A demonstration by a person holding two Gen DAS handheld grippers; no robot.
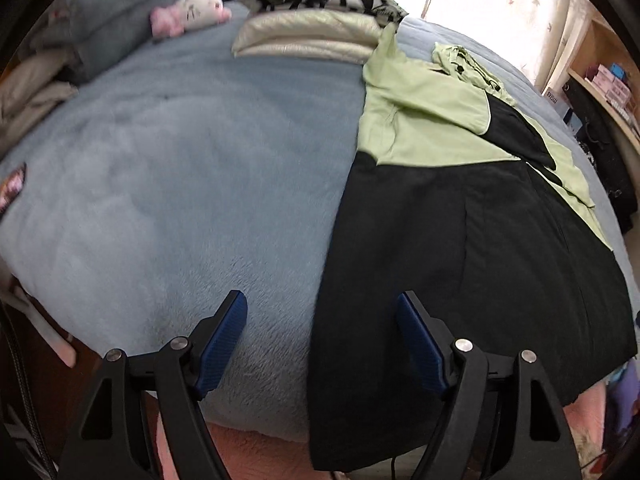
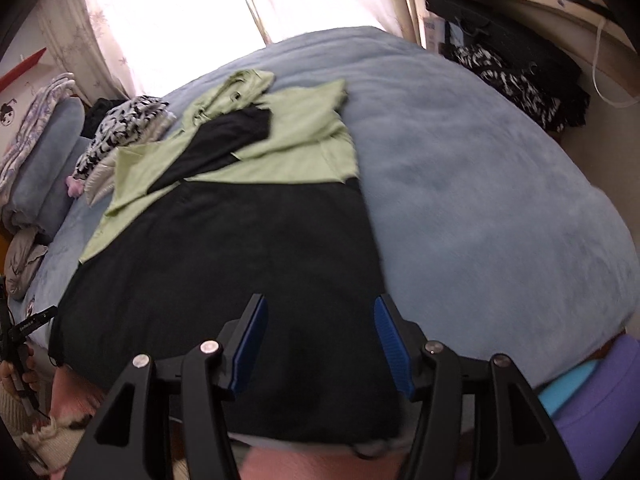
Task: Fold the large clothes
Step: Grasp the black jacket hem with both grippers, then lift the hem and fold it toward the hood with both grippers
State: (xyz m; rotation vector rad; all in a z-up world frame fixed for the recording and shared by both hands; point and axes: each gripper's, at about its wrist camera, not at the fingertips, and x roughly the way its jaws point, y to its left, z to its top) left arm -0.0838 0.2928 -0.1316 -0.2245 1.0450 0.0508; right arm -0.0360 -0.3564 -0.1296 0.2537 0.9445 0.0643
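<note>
Jacket [image 1: 460,240] ahead of the claw is showing matt woven cloth, black and pale green. Bedcover [image 1: 180,168] beneath is looking fuzzy, plush fleece; pads [image 2: 390,344] ribbed blue plastic.

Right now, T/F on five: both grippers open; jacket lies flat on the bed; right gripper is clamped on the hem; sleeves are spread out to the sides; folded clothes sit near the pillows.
1. Both grippers open: true. The left gripper and right gripper show empty gaps.
2. The jacket lies flat on the bed: true.
3. Right gripper clamped on the hem: false. It holds nothing.
4. Sleeves spread out: false. They are folded in across the green top.
5. Folded clothes near the pillows: true.
</note>
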